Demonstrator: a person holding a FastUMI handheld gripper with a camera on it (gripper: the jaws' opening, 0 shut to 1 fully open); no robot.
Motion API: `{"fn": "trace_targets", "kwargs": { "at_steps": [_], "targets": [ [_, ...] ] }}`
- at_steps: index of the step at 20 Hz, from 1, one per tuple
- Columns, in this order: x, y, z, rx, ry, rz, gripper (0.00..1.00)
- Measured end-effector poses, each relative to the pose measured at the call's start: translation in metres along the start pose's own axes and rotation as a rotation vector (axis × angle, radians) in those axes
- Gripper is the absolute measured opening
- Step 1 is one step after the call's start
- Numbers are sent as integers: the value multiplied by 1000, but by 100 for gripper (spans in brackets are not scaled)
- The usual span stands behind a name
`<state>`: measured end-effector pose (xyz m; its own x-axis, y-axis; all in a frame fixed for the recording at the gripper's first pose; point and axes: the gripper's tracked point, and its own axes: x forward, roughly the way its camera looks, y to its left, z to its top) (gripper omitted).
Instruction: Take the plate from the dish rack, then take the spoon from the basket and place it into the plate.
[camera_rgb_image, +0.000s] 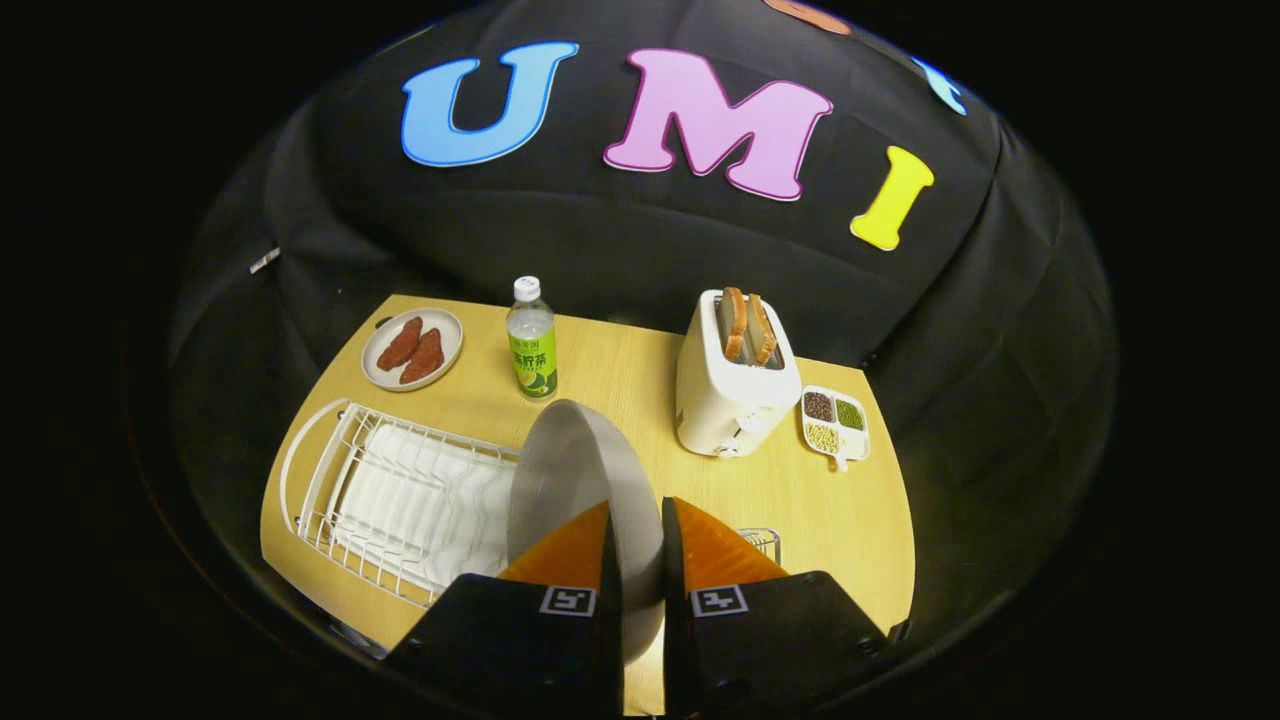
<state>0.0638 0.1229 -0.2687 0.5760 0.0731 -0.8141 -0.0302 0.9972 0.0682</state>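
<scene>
Light wooden table (640, 380) against the black cloth wall carries all items. On its left side lies the white wire dish rack (400, 495), now without the plate. At the far left corner sits a small dish of reddish meat pieces (412, 348); beside it stands a drink bottle with a green label (531, 340). Toward the far right stands a white toaster (735, 385) holding two bread slices, with a divided tray of beans and grains (836, 422) just beside it at the right edge. The gripper (637, 530) holds the grey plate (575, 480) on edge, tilted, above the table just right of the rack; both orange fingers (570, 550) pinch its rim, one on each face, so the jaws are pressed onto the plate. A wire basket (762, 542) shows partly behind the right finger near the front edge; the spoon cannot be made out. Judged step: setting the plate down. Recommended procedure: rotate the plate toward flat before lowering, choose open table surface between the rack and the basket, clear of the toaster, and release only once the plate base rests fully, since an edge-held plate can slip or roll.
</scene>
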Motion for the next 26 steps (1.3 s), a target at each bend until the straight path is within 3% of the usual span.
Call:
{"fn": "trace_targets", "kwargs": {
  "at_steps": [5, 9, 13, 18, 26],
  "targets": [
    [-42, -27, -10, 166, -67, 188, 20],
    [-64, -67, -36, 298, -82, 222, 19],
    [-74, -96, -84, 341, -29, 243, 19],
    [-84, -98, -140, 469, 37, 357, 20],
    [-59, -117, -242, 566, 190, 355, 19]
  ]
}}
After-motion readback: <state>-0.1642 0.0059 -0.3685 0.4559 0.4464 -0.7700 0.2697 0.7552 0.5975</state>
